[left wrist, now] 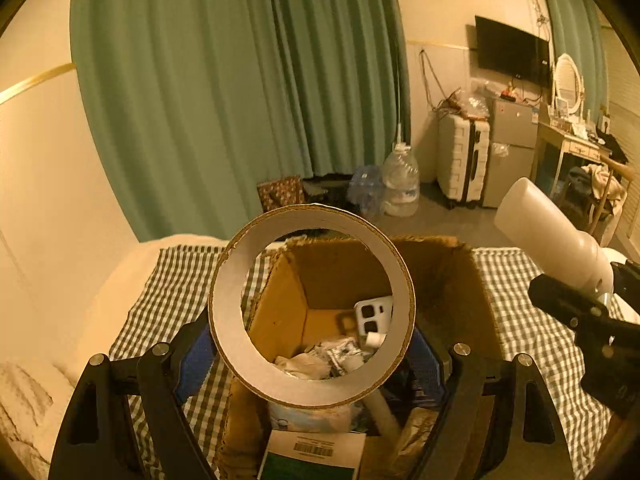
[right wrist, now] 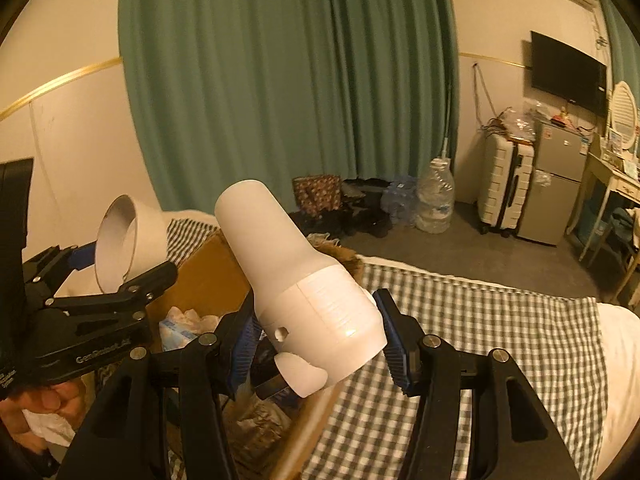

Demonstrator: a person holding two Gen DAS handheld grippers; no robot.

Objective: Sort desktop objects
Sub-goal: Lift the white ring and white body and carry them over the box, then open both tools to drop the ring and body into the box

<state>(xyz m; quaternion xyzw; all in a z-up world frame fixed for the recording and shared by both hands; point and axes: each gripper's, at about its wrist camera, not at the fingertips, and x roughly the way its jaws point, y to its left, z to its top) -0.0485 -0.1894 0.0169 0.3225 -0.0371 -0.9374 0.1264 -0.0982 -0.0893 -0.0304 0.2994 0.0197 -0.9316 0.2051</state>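
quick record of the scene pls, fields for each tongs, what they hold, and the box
left tongs: shut on cardboard ring, over the box
right tongs: shut on white bottle, tilted
cardboard box: open, on checked cloth, already holding packets and paper
background: green curtain

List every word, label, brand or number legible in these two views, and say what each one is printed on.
"GenRobot.AI" (a soft read): on the left gripper body, right wrist view.
More small white print near that body's lower left edge: cut off, unreadable.
Barcode label on the dark box at the bottom of the left wrist view: digits too small.
Logo on the wall TV: blurred.
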